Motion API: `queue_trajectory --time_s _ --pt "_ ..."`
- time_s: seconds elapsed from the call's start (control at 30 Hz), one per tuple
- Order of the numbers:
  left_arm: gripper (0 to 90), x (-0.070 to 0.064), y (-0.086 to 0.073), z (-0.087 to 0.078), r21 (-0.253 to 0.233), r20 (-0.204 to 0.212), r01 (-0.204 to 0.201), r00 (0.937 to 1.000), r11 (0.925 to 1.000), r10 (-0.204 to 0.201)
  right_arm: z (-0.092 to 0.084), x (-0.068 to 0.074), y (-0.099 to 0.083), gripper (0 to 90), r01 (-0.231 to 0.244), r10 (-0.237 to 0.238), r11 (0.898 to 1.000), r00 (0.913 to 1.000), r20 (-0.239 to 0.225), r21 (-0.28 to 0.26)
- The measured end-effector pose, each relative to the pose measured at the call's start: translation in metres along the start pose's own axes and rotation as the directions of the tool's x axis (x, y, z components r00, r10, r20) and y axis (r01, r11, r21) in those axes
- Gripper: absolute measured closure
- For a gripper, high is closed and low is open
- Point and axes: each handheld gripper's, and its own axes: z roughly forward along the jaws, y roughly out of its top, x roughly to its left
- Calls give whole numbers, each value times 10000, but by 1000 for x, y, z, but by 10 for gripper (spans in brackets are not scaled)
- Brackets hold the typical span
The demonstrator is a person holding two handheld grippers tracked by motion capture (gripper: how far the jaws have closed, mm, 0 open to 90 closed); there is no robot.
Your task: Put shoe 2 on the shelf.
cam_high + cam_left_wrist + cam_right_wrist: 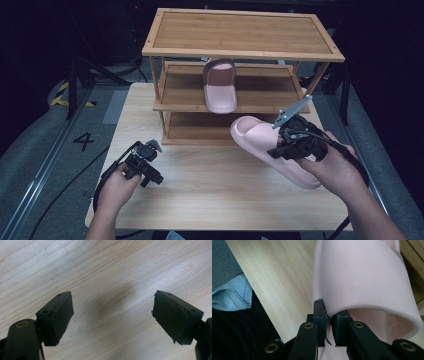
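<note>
a pink slipper is held up above the counter, tilted, with its toe end toward the shelf. its side strap edge is pinched. it looks soft and smooth.

The wooden shelf rack blocks the counter's far edge. One pink slipper fills its middle shelf's centre; both sides stay free. The counter's near half lies open.

two pink slippers, one wooden rack, two tongs

Black grippers — brass screws, trailing cables
</note>
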Motion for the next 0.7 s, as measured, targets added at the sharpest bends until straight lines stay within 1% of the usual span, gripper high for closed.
queue_trajectory --time_s 0.13,0.23,0.27,0.3,0.43,0.47,0.5,0.6,0.63,0.7 --pt "174 1 0 0 83 29 8 10000 10000 -8 -7 -3 5 830 27 -26 10000 9999 164 -76" --pt "174 1 1 0 78 32 -20 10000 10000 20 -13 -6 8 833 -34 38 9998 9998 201 -176" --pt "174 0 1 0 69 44 -20 10000 10000 20 -14 -8 10 833 -65 71 9998 9996 283 -199" --pt "174 0 1 0 68 58 -15 10000 10000 14 -16 -10 11 833 -103 109 9997 9995 305 -203" --pt "174 0 2 1 87 60 -48 10000 10000 47 -20 -19 17 830 -136 149 9997 9978 640 -207" --pt "174 0 2 1 104 66 -47 10000 9999 46 -21 -22 18 830 -137 157 9995 9970 764 -267" --pt "174 0 2 1 98 32 -53 10000 9999 53 -21 -24 20 831 -176 198 9994 9967 788 -295" --pt "174 0 3 2 162 23 -124 9999 9998 124 -23 -34 26 832 -236 258 9994 9950 969 -241" --pt "174 0 3 2 162 23 -124 9999 9998 124 -23 -34 26 832 -236 258 9994 9950 969 -241" --pt "174 -1 3 2 197 41 -132 9999 9997 131 -23 -40 31 833 -257 272 9996 9929 1158 -139"
